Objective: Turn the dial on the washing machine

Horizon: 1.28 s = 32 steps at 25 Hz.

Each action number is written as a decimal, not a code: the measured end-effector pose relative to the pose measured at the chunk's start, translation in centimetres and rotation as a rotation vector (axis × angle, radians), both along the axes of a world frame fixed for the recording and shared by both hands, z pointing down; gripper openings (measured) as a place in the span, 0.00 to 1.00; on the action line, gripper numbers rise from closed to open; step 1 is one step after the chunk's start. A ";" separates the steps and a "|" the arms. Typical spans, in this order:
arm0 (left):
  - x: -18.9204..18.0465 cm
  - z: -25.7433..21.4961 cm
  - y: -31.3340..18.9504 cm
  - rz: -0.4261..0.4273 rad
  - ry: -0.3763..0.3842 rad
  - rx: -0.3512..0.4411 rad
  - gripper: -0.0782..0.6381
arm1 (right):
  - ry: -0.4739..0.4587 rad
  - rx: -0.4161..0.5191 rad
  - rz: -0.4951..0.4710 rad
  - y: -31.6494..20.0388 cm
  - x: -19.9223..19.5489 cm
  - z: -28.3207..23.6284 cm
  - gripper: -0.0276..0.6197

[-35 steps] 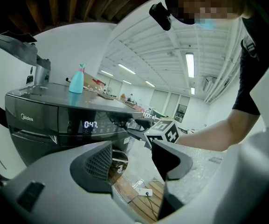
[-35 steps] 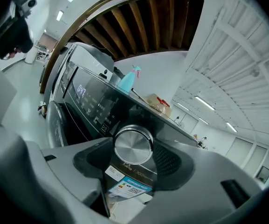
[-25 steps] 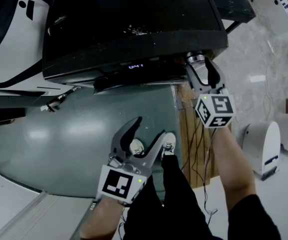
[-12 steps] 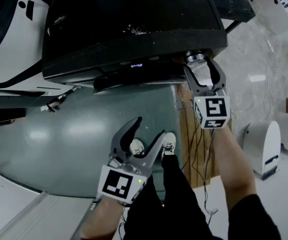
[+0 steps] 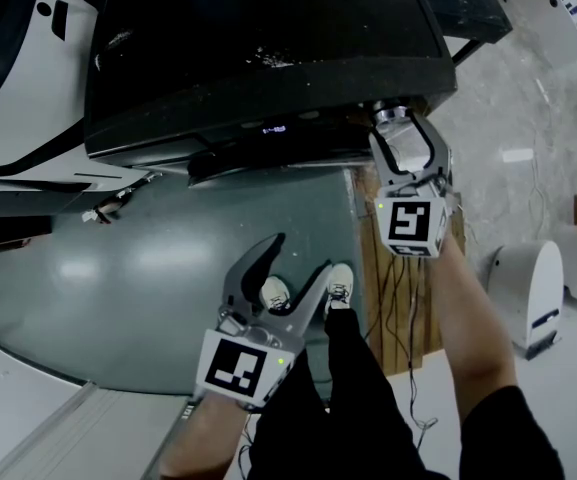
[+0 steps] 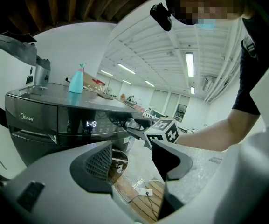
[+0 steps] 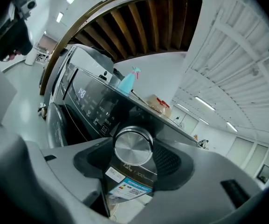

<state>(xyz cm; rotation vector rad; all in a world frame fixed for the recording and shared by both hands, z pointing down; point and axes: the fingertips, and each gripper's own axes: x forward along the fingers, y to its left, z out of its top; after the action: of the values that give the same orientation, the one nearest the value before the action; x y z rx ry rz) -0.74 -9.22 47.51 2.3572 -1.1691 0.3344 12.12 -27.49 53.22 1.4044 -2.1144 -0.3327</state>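
Brushed-metal dial (image 7: 133, 146) sits at the right end of the control panel on the dark washing machine (image 5: 268, 48). In the head view it lies right of centre in the upper part of the frame. In the right gripper view it fills the middle of the frame, directly between the two jaws.

Right claw (image 5: 400, 133): clenching. The jaws are closing on the dial. One pad lies against each side of its rim, so the claw is grasping the dial. In the head view the marker cube (image 5: 409, 223) of this claw shows just below the dial. The person's forearm (image 5: 473, 318) runs from it to the lower right of the frame.

Left claw (image 5: 298, 256): released. The jaws stand apart with nothing between them. The claw is held low in the centre of the head view, well apart from the control panel and above the person's white shoes (image 5: 338, 286). The left gripper view looks sideways at the panel and at the right claw's cube.

Panel display (image 6: 91, 124): lit, reading 1:48, left of the dial.

Teal spray bottle (image 6: 76, 80): upright on the machine's top, in the upper left of the left gripper view.

Wooden boards (image 5: 373, 268): on the floor beside the machine, below the right claw, with cables lying across them.
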 end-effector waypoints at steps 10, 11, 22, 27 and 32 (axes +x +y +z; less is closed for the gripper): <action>0.1 -0.3 0.2 0.001 0.005 0.008 0.45 | -0.407 -0.143 0.034 -0.4 0.6 -0.3 0.45; 0.0 -0.3 0.2 0.001 0.005 0.009 0.46 | -0.466 -0.162 0.044 -0.4 0.8 -0.3 0.45; -0.1 -0.1 0.6 -0.012 0.007 0.002 0.45 | -0.400 -0.120 0.042 -0.1 0.8 -0.4 0.50; 0.0 -0.2 0.7 -0.010 0.005 0.007 0.45 | -0.307 -0.094 0.022 0.1 0.5 -0.6 0.51; 0.2 -0.1 0.9 -0.008 0.007 0.005 0.46 | -0.043 -0.021 -0.003 0.4 -0.1 0.0 0.51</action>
<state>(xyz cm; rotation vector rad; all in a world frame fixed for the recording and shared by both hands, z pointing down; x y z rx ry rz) -0.49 -8.31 47.43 2.3556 -1.1777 0.3208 12.03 -27.07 53.17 1.4081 -2.1484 -0.2825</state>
